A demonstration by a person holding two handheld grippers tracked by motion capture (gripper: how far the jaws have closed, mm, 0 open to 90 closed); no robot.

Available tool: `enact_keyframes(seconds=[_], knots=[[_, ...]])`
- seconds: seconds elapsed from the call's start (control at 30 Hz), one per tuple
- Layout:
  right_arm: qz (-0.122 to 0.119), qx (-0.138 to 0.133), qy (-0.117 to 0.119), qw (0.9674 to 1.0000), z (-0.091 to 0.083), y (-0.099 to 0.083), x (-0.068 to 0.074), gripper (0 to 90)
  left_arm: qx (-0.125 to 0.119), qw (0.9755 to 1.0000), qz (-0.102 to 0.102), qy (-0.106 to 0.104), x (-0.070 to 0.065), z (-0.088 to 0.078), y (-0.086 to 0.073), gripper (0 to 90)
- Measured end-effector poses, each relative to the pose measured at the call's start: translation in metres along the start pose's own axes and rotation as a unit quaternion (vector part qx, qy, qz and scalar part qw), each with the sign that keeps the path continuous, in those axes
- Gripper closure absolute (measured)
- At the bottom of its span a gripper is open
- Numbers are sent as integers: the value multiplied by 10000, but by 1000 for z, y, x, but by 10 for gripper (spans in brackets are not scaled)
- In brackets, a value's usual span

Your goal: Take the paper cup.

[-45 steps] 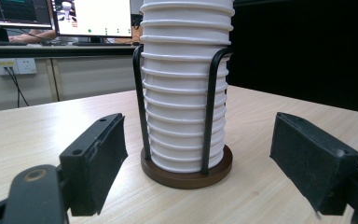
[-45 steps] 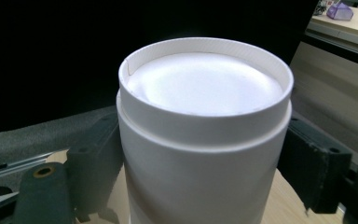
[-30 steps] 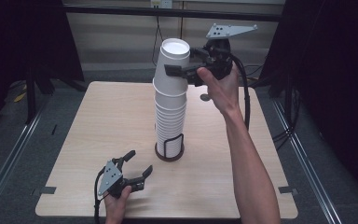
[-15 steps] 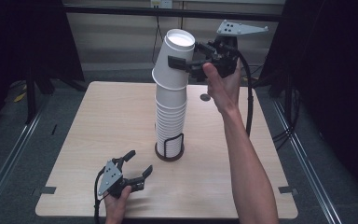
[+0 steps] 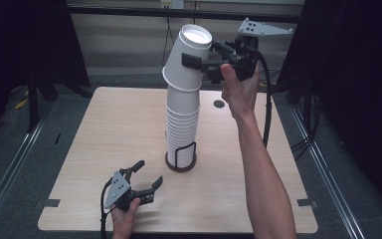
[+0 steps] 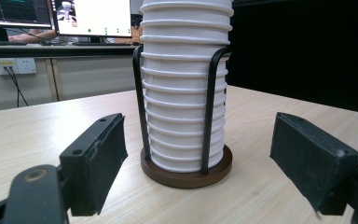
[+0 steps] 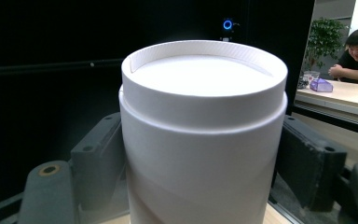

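Tilted further since a second ago: my right hand-held gripper pinches top cup, peeling it off stack in holder mid-counter. Left hand-held gripper spread, idle. Next I lift clear.

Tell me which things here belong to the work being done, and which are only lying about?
Part of the work:
- top cup, tilted, clamped in the right tongs
- stack of cups
- wire holder with a round brown base
- table

Only lying about:
- left tongs, open, holding nothing, resting near the table's front edge
- dark round hole in the tabletop
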State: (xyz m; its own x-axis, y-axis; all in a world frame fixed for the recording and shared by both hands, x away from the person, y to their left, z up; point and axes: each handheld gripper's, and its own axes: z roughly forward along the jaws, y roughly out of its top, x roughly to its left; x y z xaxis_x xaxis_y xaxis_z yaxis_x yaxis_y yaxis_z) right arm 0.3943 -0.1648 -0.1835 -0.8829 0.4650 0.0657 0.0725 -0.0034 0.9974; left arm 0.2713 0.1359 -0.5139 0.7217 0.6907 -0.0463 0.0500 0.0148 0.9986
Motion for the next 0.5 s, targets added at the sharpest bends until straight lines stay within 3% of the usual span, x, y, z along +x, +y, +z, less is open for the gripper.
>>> enact_keyframes(seconds=[0.5], knots=[[-19, -292, 8, 9996, -7, 12, 1, 233, 14, 10000, -13, 0, 0, 0, 0, 180]])
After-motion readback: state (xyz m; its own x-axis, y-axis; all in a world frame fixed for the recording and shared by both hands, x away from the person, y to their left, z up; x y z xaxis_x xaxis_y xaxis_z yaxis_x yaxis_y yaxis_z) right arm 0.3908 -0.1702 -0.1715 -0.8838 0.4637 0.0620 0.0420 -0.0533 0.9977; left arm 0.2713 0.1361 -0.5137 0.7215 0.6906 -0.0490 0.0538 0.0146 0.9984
